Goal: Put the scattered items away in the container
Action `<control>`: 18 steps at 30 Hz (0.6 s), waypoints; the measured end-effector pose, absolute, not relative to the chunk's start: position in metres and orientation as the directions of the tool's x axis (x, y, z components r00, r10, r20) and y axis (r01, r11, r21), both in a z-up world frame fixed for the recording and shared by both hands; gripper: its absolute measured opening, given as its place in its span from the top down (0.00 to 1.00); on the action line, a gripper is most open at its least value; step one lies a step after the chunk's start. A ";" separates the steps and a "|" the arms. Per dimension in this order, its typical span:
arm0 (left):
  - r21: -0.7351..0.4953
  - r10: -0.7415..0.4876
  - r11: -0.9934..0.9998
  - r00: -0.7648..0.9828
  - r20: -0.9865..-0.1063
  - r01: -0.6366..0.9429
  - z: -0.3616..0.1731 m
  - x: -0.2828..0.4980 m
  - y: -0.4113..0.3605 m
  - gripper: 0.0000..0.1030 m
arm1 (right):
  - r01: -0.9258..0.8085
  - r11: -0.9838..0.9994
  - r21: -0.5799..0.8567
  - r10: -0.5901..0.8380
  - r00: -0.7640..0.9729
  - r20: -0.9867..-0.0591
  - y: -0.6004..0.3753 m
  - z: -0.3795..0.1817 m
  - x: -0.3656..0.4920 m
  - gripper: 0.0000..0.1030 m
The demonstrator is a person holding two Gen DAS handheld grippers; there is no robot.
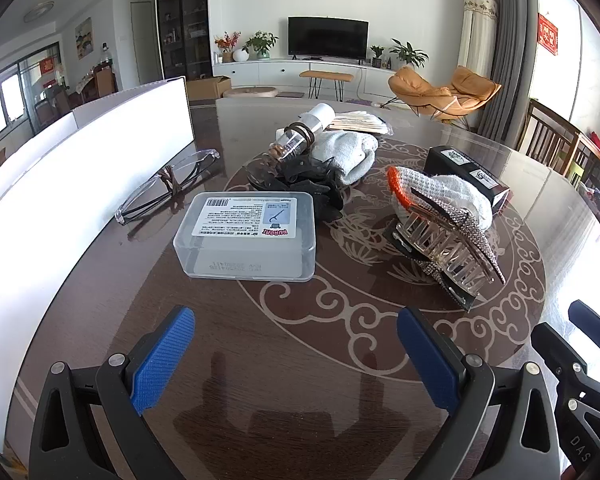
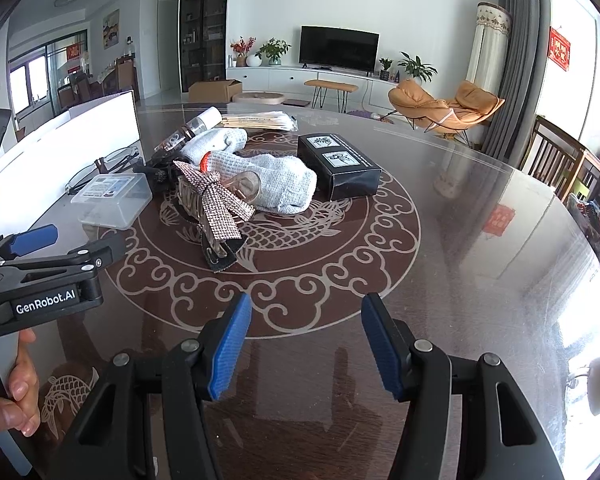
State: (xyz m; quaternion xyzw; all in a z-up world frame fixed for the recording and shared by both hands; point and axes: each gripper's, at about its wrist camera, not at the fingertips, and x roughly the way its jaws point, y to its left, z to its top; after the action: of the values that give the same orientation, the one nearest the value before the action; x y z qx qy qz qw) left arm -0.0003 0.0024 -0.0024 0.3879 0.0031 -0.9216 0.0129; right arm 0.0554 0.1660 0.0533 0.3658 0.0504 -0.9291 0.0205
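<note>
I see the scattered items in one group on the desk: a clear plastic box, glasses beside the white container, a rhinestone hair clip touching a white glove, a black box and a small bottle. My left gripper has its jaws spread wide over bare desk. My right gripper also has its jaws apart, holding nothing.

Glossy patterned table bearing clear box, glasses, black box
</note>
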 end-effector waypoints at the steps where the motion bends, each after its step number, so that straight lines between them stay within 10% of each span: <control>1: 0.004 -0.021 -1.000 -0.698 -0.716 0.026 -0.003 0.000 0.003 0.01 | 0.075 -0.994 -0.079 -0.001 -0.732 -0.681 0.166 0.053 0.055 0.43; 18: 0.015 -0.013 -1.000 -0.634 -0.773 0.002 -0.010 -0.013 0.003 0.01 | 0.066 -0.994 -0.086 0.013 -0.713 -0.701 0.167 0.050 0.052 0.43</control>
State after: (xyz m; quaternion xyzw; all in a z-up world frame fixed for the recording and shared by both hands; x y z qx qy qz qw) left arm -0.0131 0.0028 -0.0101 0.4277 -0.0061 -0.9039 0.0041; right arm 0.0522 0.1668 0.0497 0.3788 0.0524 -0.9239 0.0143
